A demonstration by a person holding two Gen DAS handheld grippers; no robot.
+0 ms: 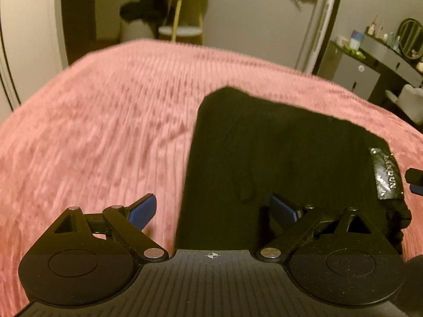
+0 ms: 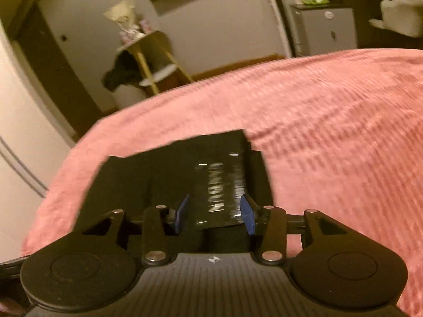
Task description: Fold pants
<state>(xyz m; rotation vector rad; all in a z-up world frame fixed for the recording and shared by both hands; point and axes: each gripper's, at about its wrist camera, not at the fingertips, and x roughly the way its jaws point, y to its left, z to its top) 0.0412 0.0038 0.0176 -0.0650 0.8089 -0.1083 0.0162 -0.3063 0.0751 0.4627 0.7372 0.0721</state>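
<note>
Blue pads of my left gripper (image 1: 216,212) stand spread wide over the near end of the black pants (image 1: 277,163), pinching nothing. My right gripper (image 2: 215,215) sits partly spread, its pads flanking the shiny label (image 2: 222,192) without pressing. Folded pants lie on the pink bedspread (image 1: 105,119), open cover all around.

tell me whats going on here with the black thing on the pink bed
A person is folding a pair of black pants on a pink ribbed blanket, a two-finger tool in each hand. The pants already lie as a compact folded rectangle with a shiny black label showing. The left tool is wide open over the pants' edge. The right tool stands open above the label, gripping nothing. Both pictures are motion-blurred.
</note>
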